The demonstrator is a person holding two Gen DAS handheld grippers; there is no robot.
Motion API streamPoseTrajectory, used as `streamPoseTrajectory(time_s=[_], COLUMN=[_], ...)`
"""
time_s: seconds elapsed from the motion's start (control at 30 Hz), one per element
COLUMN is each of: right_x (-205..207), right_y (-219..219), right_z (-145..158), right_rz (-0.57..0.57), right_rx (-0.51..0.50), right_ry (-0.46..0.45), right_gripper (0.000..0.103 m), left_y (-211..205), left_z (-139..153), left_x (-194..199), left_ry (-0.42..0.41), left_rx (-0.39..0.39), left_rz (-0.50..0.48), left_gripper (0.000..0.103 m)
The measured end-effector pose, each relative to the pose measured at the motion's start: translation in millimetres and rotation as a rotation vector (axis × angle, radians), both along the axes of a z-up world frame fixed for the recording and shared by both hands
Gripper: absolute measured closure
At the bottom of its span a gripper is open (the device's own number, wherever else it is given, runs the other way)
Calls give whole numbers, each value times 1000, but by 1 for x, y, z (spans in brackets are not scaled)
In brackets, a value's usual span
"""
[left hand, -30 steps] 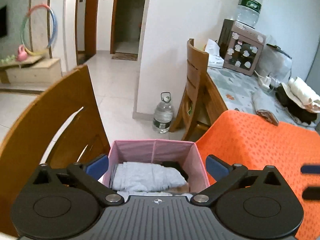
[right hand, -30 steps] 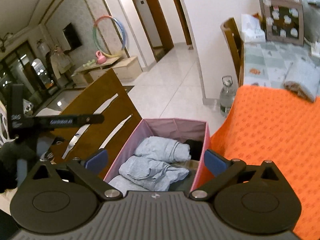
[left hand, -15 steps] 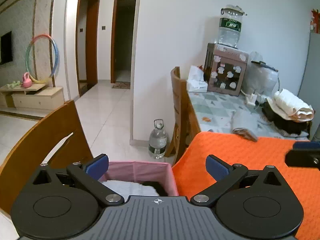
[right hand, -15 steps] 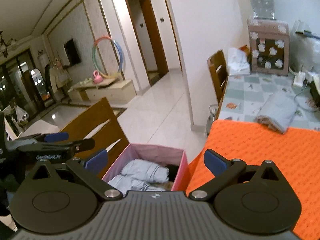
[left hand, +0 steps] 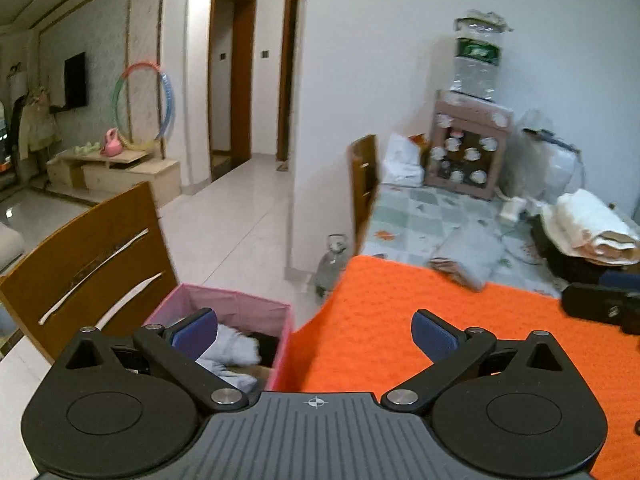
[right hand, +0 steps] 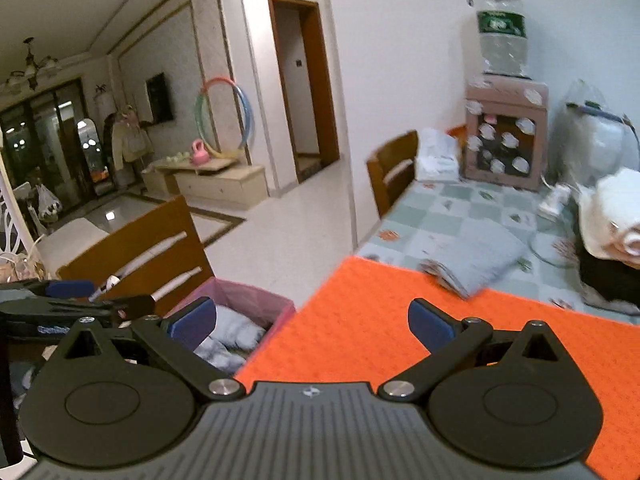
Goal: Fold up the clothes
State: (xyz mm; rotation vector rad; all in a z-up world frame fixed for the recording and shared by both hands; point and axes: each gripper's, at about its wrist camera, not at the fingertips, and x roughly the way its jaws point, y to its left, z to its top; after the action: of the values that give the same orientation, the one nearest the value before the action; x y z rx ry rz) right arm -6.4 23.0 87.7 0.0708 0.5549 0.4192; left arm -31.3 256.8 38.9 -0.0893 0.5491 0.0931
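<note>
Hovering over the orange mat edge: left gripper spread wide, nothing between its pads; right gripper likewise released and empty. Crumpled light-grey clothes sit in the pink bin just beside the mat's left edge. One folded grey garment lies on the checkered tablecloth, touching the mat's far edge.

No legible txt; bottle label too blurred.
</note>
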Motion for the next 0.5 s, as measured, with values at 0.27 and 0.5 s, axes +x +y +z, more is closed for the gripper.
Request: streamPoseTrajectory(time_s=[0.27, 0.5], right_x=[-18, -34], right_y=[-63, -91], right_z=[-18, -27], right_rz=[-90, -169], right_rx=[-43, -73], right_ry=[125, 137], right_gripper=[0, 0], left_y=[-75, -118], left_z=[1, -17], left_x=[-3, -9], left_ry=[55, 119], left_rx=[-79, -97], left_rz=[-152, -224], left_gripper=[0, 0])
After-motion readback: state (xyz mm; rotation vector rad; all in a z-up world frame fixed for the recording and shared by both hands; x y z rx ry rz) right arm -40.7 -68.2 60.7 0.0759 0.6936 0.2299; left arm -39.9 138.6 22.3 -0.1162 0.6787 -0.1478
